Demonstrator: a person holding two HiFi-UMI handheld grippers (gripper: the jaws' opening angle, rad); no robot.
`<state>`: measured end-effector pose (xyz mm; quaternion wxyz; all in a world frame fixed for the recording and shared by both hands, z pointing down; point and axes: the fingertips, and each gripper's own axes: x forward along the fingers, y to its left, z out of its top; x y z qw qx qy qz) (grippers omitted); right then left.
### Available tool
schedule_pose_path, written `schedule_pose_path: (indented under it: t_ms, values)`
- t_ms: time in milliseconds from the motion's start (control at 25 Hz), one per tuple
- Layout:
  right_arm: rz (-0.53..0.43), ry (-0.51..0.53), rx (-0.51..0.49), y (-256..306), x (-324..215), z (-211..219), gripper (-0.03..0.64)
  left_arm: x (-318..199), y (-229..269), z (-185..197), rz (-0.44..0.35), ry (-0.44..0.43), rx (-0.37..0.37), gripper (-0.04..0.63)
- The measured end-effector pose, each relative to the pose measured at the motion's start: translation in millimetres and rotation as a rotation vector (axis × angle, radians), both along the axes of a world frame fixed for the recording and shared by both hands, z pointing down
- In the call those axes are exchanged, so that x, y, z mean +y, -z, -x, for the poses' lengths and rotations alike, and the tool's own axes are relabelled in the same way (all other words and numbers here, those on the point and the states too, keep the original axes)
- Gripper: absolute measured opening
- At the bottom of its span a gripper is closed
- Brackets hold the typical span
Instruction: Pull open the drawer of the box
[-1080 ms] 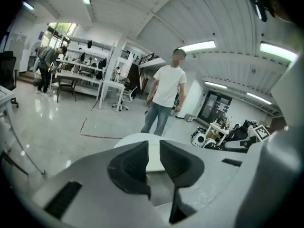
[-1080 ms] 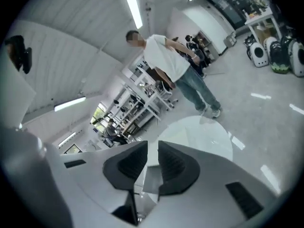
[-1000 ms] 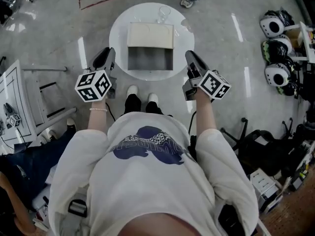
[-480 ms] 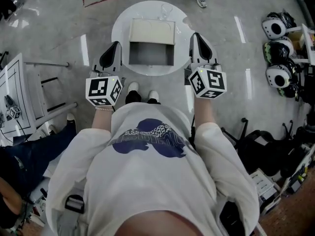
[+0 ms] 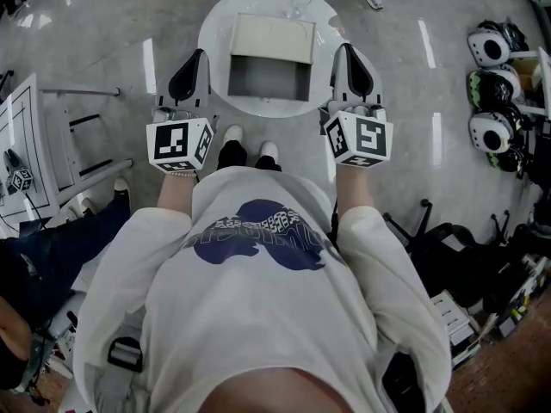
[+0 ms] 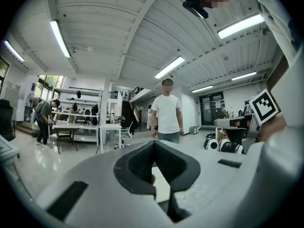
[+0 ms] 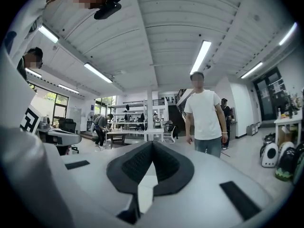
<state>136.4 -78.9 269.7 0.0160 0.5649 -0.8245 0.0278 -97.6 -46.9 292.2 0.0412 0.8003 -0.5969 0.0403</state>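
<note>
the box (image 5: 275, 35) sits at the middle of a round white surface (image 5: 213, 33), its drawer (image 5: 269, 77) standing open toward the person. the left gripper (image 5: 195, 61) and right gripper (image 5: 347, 57) flank it without touching, jaws pressed together on nothing. a clear glass item (image 5: 297, 3) stands behind the box. helmets (image 5: 492, 48) sit off to the right above the glossy grey floor (image 5: 103, 33), and a bystander (image 6: 167, 113) stands beyond.

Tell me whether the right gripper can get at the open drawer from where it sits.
Probably yes. The right gripper sits beside the table edge, alongside the pulled-out drawer, with nothing between them. Its jaws are shut and empty, so they must open before gripping.
</note>
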Motion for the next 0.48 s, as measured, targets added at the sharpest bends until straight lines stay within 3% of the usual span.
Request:
schedule_pose_path:
  t_ms: [480]
  values:
    - [0.009,-0.038,0.036,-7.8,-1.0,0.3,-0.003,-5.1,1.2,3.4,-0.007,0.002,-0.004,0.008]
